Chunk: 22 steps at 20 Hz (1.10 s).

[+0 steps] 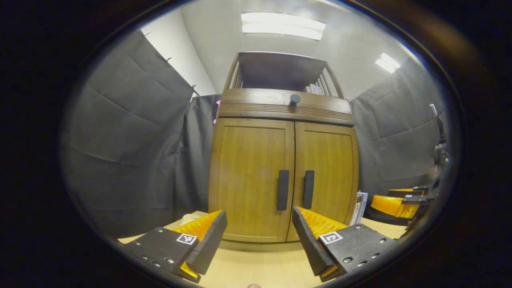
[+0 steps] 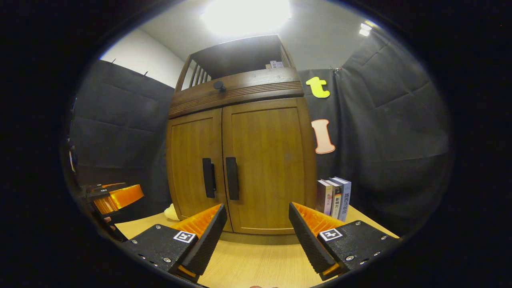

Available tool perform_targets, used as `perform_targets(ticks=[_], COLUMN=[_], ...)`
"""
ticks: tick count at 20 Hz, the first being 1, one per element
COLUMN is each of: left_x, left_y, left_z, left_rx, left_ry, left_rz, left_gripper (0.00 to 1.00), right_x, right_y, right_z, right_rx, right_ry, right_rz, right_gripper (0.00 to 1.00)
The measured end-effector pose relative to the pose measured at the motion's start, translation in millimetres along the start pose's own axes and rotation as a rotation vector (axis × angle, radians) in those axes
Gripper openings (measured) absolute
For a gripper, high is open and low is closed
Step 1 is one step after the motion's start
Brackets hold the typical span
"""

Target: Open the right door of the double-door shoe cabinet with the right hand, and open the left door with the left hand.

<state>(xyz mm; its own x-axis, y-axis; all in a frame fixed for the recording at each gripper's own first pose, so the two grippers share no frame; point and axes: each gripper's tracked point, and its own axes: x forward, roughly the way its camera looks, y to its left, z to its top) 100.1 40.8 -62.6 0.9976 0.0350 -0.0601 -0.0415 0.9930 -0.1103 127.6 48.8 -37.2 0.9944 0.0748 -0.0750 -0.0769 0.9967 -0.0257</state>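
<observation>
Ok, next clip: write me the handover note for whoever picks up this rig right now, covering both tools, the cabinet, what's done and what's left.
Left tool: open, holding nothing, short of the cabinet and facing its doors.
Right tool: open, holding nothing, also short of the cabinet.
Shoe cabinet stands on the table; left door and right door both closed, their handles side by side at the centre seam. Books stand to the cabinet's right.
Done: nothing yet.
Left: right tool pulls the right door open, then left tool the left door.
</observation>
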Motion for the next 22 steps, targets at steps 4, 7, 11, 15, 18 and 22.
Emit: perform_targets(ticks=[4,7,11,15,18,22], left_x=[17.4,22.2,33.5,29.6,24.2,15.1], left_y=[10.7,12.1,11.0,10.6,10.7,8.1], left_z=[-5.2,-17.3,-22.7,-24.7,-27.1,-31.1], left_rx=[-0.047,-0.069,-0.049,-0.052,-0.064,-0.068], left_ry=[0.000,0.032,0.057,0.076,0.089,0.117], left_rz=[0.007,-0.012,0.001,0.011,0.017,0.026], left_gripper=[0.94,0.99,0.99,0.95,0.99,0.99], right_x=[38.9,65.7,104.2,136.8,158.9,183.0], right_y=[12.9,20.7,30.6,36.7,42.1,46.7], right_z=[0.4,3.1,-6.2,-11.3,-14.7,-23.1], right_rx=[-0.025,-0.033,-0.025,-0.030,-0.028,-0.038], right_ry=[0.027,0.023,0.048,0.058,0.063,0.068], right_rz=[0.027,0.035,0.059,0.063,0.066,0.053], right_gripper=[0.96,0.96,0.96,0.96,0.96,0.96])
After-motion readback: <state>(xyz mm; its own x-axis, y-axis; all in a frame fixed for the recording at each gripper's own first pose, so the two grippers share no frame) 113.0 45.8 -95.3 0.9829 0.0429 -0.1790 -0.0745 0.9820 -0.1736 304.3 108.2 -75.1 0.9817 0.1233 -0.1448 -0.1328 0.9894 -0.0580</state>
